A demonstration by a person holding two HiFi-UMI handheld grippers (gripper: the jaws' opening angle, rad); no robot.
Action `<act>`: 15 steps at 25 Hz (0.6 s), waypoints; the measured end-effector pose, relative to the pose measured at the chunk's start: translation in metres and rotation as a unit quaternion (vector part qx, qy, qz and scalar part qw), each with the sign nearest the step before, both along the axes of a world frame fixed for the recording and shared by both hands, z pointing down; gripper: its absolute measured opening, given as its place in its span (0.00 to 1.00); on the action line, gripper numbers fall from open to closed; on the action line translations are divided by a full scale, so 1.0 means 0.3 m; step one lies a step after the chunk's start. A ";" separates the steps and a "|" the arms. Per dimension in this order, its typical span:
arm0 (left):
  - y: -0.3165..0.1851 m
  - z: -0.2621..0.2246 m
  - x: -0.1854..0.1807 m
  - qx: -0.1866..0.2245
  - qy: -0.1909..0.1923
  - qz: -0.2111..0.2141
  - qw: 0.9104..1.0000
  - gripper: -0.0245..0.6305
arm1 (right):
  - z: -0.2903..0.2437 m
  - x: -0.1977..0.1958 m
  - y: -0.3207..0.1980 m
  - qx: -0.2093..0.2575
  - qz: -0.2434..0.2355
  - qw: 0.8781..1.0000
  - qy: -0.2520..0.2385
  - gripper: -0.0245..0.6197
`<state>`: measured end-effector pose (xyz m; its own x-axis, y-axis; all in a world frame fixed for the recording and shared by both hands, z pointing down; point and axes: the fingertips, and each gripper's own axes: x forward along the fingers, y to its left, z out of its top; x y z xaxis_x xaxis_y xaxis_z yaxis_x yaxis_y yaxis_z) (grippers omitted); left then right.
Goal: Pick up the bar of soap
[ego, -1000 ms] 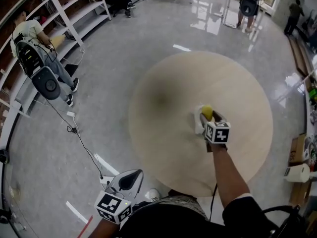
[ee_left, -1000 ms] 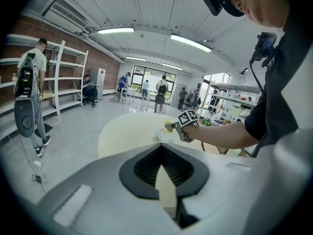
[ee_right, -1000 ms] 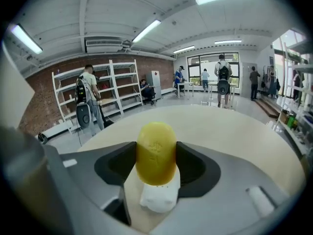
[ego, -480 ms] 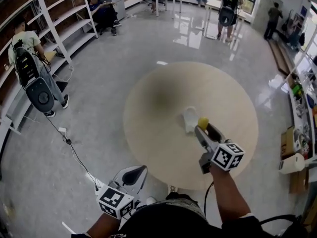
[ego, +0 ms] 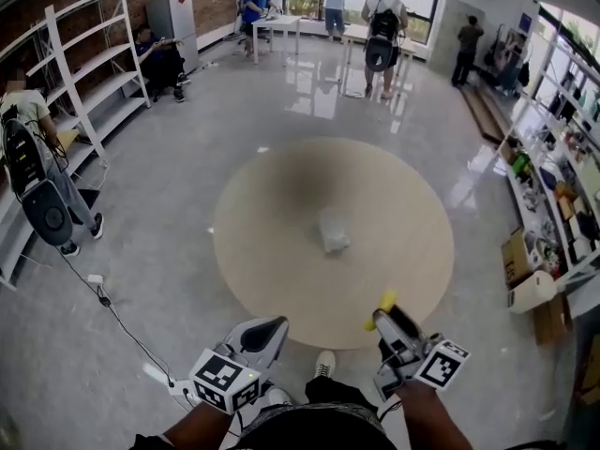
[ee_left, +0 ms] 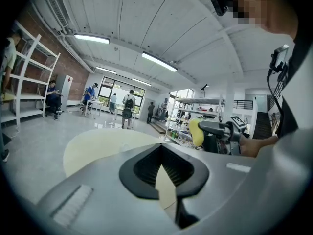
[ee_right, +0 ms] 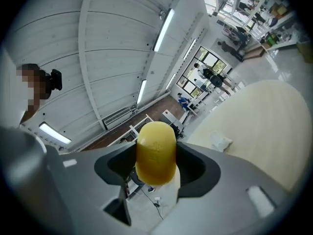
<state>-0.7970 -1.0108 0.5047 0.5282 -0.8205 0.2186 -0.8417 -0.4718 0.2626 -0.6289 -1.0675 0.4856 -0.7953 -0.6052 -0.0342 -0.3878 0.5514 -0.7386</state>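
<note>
My right tongs (ego: 382, 315) pinch the yellow bar of soap (ego: 385, 302) in the air over the near edge of the round table (ego: 281, 251), well apart from the crumpled white thing (ego: 332, 232) lying there, while my left tongs (ego: 265, 330) hang pressed together, empty.

The round counter (ego: 272, 251) is open to every edge; only a crumpled white wrapper (ego: 333, 232) lies near its middle. The left hand-held gripper (ego: 265, 331) and right hand-held gripper (ego: 382, 315) hang off its near edge.
</note>
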 end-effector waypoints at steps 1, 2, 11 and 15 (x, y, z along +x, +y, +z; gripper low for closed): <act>0.005 -0.004 0.018 0.001 0.001 0.005 1.000 0.05 | -0.003 0.021 0.034 0.001 0.004 1.000 0.000 0.44; 0.011 -0.011 0.035 0.004 0.002 0.011 1.000 0.05 | -0.009 0.039 0.063 0.004 0.007 1.000 -0.001 0.44; 0.115 -0.070 0.125 0.033 0.000 0.011 0.999 0.05 | -0.061 0.159 0.231 0.028 0.006 0.999 -0.040 0.44; 0.135 -0.076 0.207 0.034 0.010 0.002 0.999 0.05 | -0.062 0.257 0.288 0.032 0.006 0.999 -0.026 0.44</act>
<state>-0.7349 -0.9702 0.4820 0.5354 -0.8310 0.1509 -0.8345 -0.4929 0.2464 -0.5517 -0.9812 0.4671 -0.7843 -0.6097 -0.1145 -0.3563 0.5938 -0.7214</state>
